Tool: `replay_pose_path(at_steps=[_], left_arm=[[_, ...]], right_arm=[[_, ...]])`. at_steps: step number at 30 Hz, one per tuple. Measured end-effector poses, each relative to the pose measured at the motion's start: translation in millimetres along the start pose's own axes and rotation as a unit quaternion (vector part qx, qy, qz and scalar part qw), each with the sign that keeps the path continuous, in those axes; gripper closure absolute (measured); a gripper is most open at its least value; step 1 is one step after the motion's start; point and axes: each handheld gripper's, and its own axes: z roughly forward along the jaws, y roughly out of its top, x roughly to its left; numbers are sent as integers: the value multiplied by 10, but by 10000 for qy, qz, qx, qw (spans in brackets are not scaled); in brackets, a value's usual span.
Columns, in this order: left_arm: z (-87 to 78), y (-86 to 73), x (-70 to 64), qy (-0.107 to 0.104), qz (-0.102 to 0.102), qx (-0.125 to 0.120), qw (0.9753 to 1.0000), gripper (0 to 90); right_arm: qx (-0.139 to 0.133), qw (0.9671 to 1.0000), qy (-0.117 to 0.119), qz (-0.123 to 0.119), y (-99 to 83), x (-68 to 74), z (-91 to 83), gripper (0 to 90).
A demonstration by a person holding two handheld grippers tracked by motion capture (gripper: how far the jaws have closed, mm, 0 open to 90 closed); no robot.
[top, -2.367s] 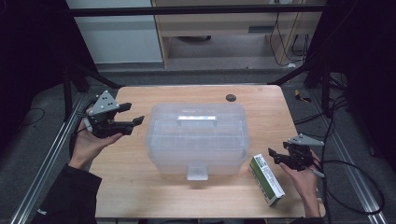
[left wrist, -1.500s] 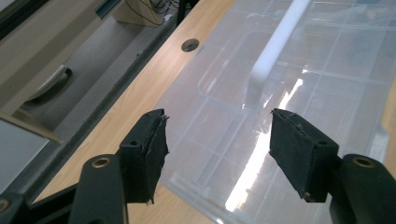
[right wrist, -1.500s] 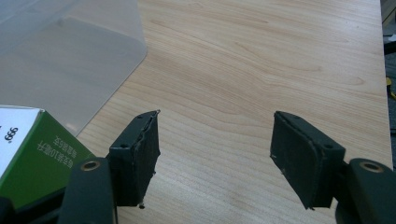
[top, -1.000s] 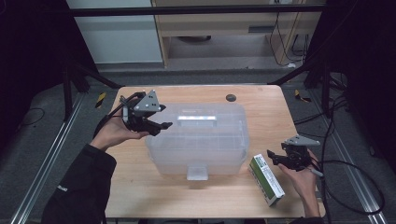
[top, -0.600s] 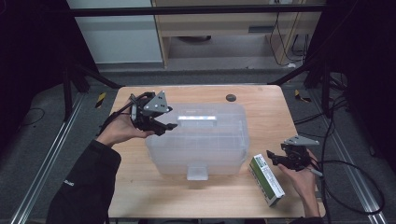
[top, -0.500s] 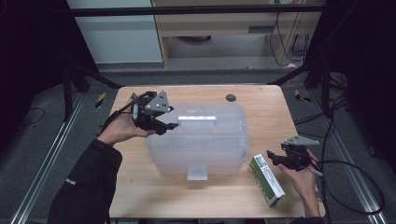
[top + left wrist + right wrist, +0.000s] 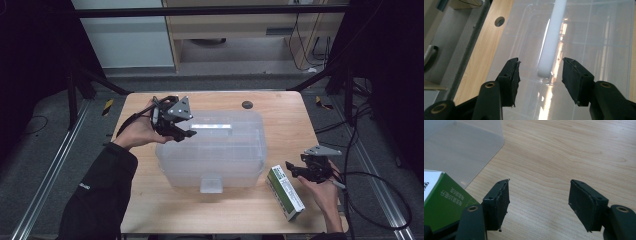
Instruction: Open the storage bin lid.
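Clear plastic makes up the big box (image 7: 210, 150) in the middle of the wooden table (image 7: 280, 107), and it is the thing the work is about. I use this box as the landmark.

At the left rear corner of the box, the left gripper (image 7: 186, 134) hovers above the lid (image 7: 584, 37). Its jaws stand wide apart, with nothing between them. In the left gripper view they sit on either side of the near end of the white handle (image 7: 550, 42), which runs along the top of the lid, but they do not touch it yet.

I judge that the box is light if empty, and rather stiff, though the thin walls may bend a little. The smooth plastic looks slippery, so a grip on a flat wall would slide. The white handle is the better place to take hold, near its end where the jaws already point. A white latch (image 7: 210, 184) sits at the front side of the box.

Behind the box, a small dark hole (image 7: 247, 105) is in the table top.

To the right of the box, at its front corner, lies a green and white carton (image 7: 285, 192). Just right of the carton rests the right gripper (image 7: 295, 170), jaws also wide and holding nothing.
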Motion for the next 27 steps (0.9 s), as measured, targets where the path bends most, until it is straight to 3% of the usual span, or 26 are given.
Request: replay_pose_path(at_steps=[12,20,27], left_arm=[[138,95,-23,-34,179,244,9995,561],[200,158,-41,89,339,513,9981,607],[213,213,-53,132,372,586,9975,647]], right_arm=[[28,10000,-5,-4,-3,3,6,338],[6,10000,21,-45,10,12,4,346],[-18,10000,45,-35,29,24,-7,352]])
